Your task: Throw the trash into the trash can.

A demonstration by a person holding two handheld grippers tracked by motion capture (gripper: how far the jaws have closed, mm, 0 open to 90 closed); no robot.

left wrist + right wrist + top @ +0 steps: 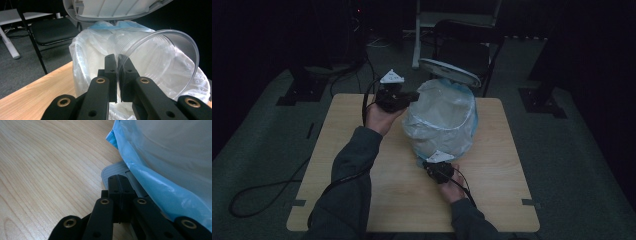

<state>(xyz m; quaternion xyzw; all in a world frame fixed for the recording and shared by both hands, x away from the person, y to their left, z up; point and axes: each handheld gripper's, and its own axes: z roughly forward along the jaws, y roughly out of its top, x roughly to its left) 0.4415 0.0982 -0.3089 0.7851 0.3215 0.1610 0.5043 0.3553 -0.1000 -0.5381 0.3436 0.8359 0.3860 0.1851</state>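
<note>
The left gripper [117,75] has its jaws clenched on the rim of a clear plastic cup [160,62], held tilted just over the lined bin [442,120] (lid [449,71] raised) on the tabletop [352,150]. The right gripper [120,195], jaws pressed together, rests on the bin's grey pedal [113,170].

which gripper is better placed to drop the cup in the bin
Left. The left gripper is shut on the clear cup beside the lined bin, lid open. The right gripper presses the pedal.
</note>
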